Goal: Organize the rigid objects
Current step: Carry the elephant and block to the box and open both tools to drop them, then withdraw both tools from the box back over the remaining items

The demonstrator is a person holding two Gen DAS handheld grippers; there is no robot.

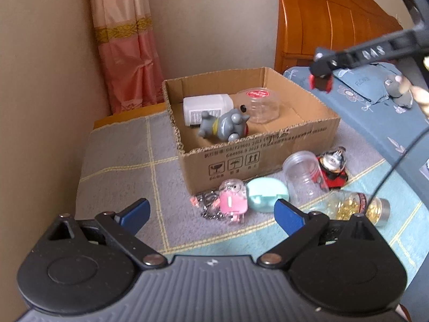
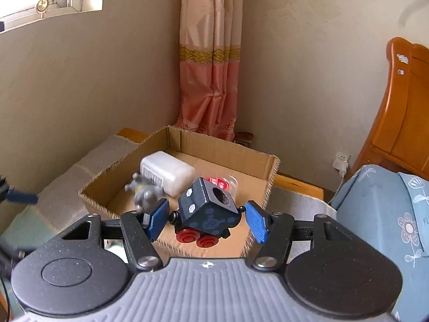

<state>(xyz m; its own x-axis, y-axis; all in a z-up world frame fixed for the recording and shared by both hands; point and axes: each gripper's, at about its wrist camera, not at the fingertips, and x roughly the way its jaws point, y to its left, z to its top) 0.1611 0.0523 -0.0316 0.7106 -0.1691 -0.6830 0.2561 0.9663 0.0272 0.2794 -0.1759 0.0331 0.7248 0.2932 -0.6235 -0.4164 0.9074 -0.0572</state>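
Observation:
My right gripper (image 2: 206, 214) is shut on a dark blue toy train car (image 2: 206, 209) with red wheels and holds it in the air over the near edge of the cardboard box (image 2: 270, 177). The left wrist view shows that gripper (image 1: 321, 77) and the car (image 1: 320, 81) above the box (image 1: 257, 136). Inside lie a white bottle (image 1: 206, 107), a grey toy (image 1: 225, 126) and a clear red-lidded jar (image 1: 261, 104). My left gripper (image 1: 211, 206) is open and holds nothing, low over the blanket near a pink keychain figure (image 1: 232, 201).
In front of the box lie a mint case (image 1: 266, 194), a clear jar (image 1: 303, 177), a red and black toy (image 1: 332, 166) and a gold-filled bottle (image 1: 356, 208). A wall runs along the left. Blue bedding (image 1: 375, 112) and a wooden headboard (image 1: 335, 21) lie right.

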